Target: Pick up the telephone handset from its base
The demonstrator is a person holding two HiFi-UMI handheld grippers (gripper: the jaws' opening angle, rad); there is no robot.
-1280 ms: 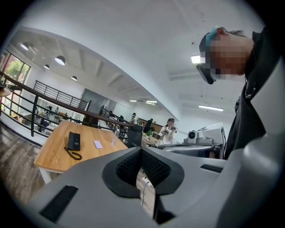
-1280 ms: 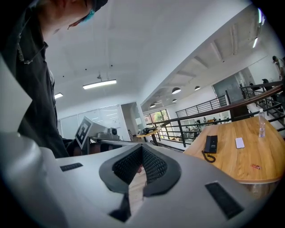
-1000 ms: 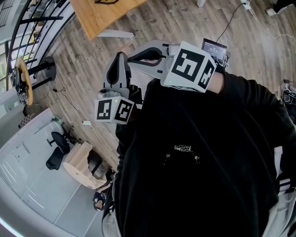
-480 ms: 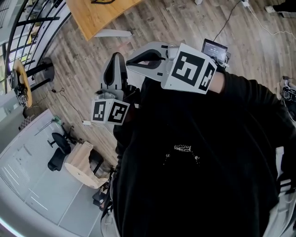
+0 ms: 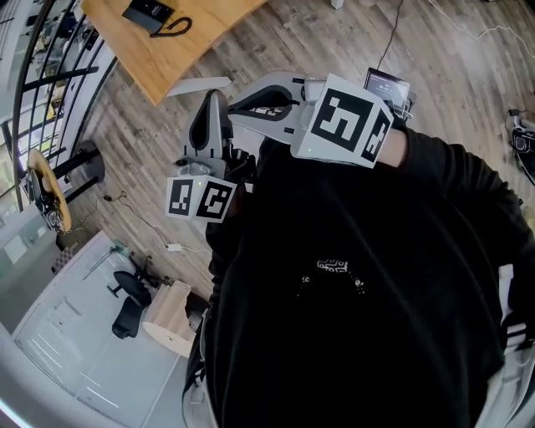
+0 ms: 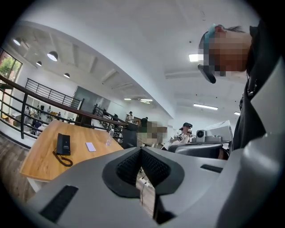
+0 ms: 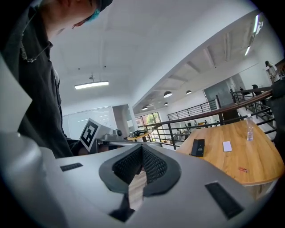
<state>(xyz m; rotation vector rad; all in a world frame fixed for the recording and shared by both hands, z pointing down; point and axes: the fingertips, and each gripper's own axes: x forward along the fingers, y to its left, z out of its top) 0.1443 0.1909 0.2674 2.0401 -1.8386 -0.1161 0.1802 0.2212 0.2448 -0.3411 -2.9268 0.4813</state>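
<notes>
The black telephone (image 5: 149,12) with its coiled cord lies on a wooden table (image 5: 192,42) at the head view's top left, the handset resting on the base. It shows small and far off as the telephone (image 6: 63,144) in the left gripper view and as the telephone (image 7: 198,147) in the right gripper view. My left gripper (image 5: 211,99) is held in front of my chest, over the floor, well short of the table. My right gripper (image 5: 238,104) is beside it. Both the left gripper (image 6: 141,150) and the right gripper (image 7: 142,148) are shut on nothing.
On the table (image 6: 40,162) lie a white card (image 6: 90,146) and a clear bottle (image 6: 108,138). A black railing (image 7: 209,113) runs behind it. A small screen (image 5: 387,86) and cables lie on the wooden floor. People sit at desks further back.
The head view has swung so that more of the table, with the telephone on it, has come into sight at top left. Both grippers have shifted slightly and stay shut.
</notes>
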